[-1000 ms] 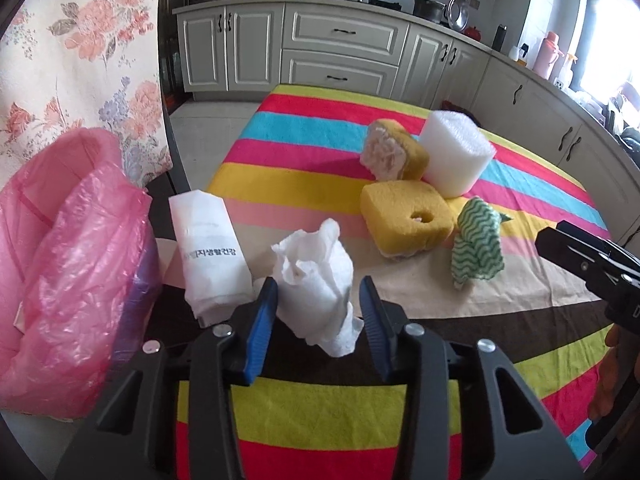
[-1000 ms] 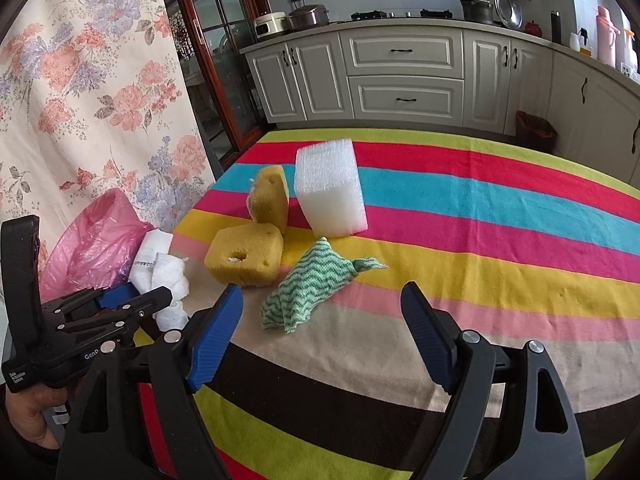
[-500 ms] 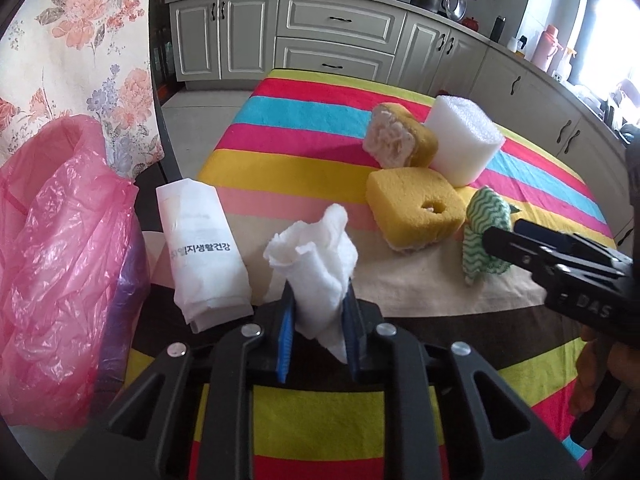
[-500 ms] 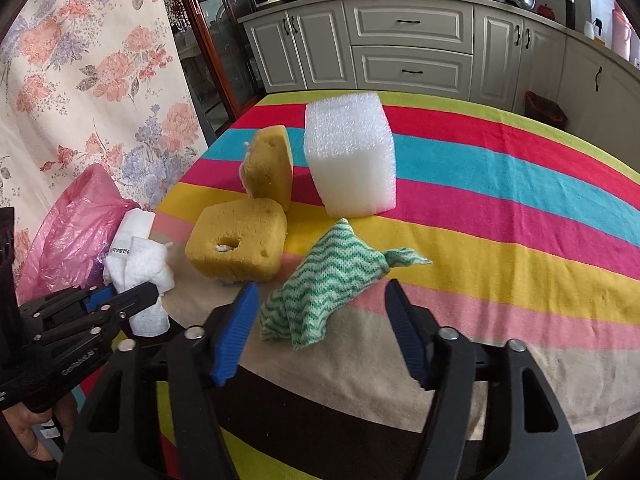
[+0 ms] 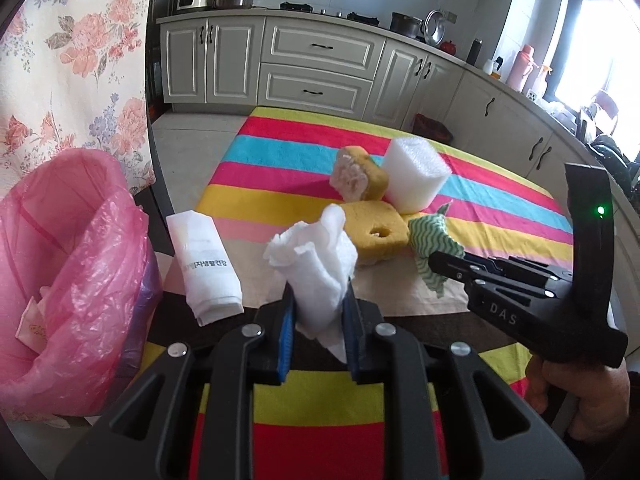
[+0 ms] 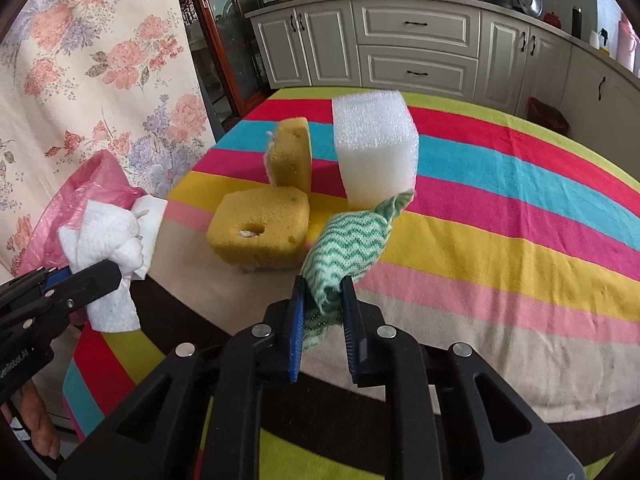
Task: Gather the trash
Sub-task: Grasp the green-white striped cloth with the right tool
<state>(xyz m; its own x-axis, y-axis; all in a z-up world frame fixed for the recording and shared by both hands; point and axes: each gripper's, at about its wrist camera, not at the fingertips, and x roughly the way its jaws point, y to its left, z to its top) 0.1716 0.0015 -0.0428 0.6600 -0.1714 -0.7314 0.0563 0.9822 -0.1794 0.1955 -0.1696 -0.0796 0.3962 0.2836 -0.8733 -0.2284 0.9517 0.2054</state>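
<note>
Both hand-held grippers closed: left (image 5: pixel 316 316) clamps tissue (image 5: pixel 316 268), right (image 6: pixel 322 312) clamps cloth (image 6: pixel 348 244).

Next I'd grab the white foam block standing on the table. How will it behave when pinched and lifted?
The foam block looks airy, so probably very light. Its bubbly surface suggests it will dent under the pads yet hold its shape. Standing tall beside the sponges, it may tip if nudged high up.
</note>
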